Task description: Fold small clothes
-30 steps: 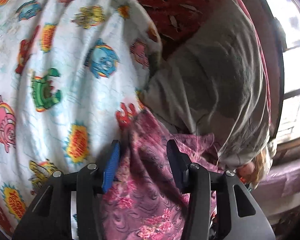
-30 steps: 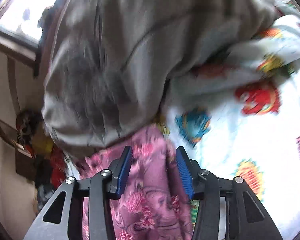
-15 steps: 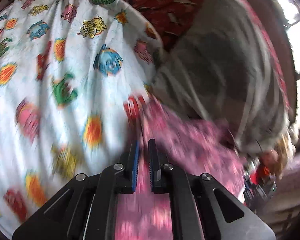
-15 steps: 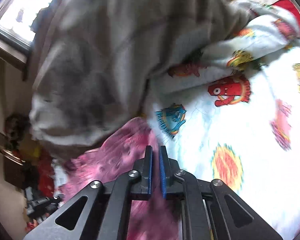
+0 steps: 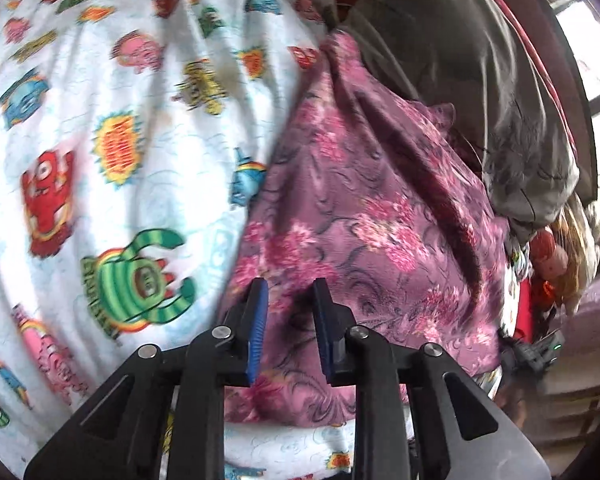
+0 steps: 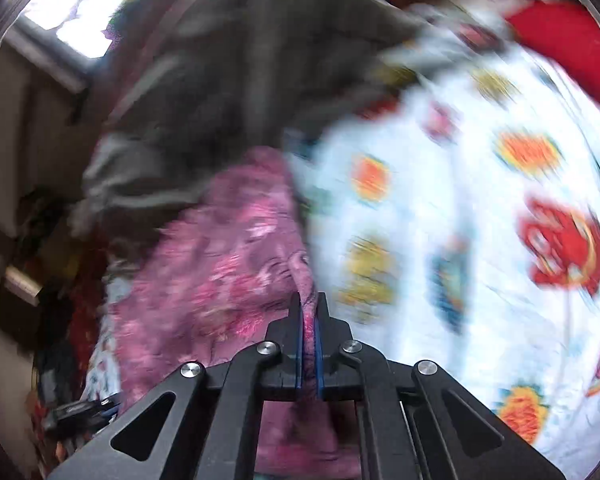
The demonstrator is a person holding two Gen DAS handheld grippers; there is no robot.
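A pink-purple floral garment (image 5: 372, 200) lies crumpled on a white cartoon-print sheet (image 5: 120, 120). In the left wrist view my left gripper (image 5: 289, 286) hovers over the garment's near edge. Its jaws are opening, the blue pads stand apart, and a fold of the cloth sits loosely between them. The right wrist view is blurred by motion. There my right gripper (image 6: 309, 300) is shut on a ridge of the same garment (image 6: 220, 272), with cloth pinched between the pads.
A grey garment (image 5: 460, 60) lies heaped behind the floral one, and it shows in the right wrist view too (image 6: 220, 80). A red cover (image 6: 560, 48) lies at the far edge. Toys and clutter (image 5: 548, 256) sit beside the bed under a window (image 6: 88, 12).
Both grippers closed on the floral garment and swept across the sheet, dragging it along. The left jaws have since parted again. The right jaws stay pinched on the cloth.
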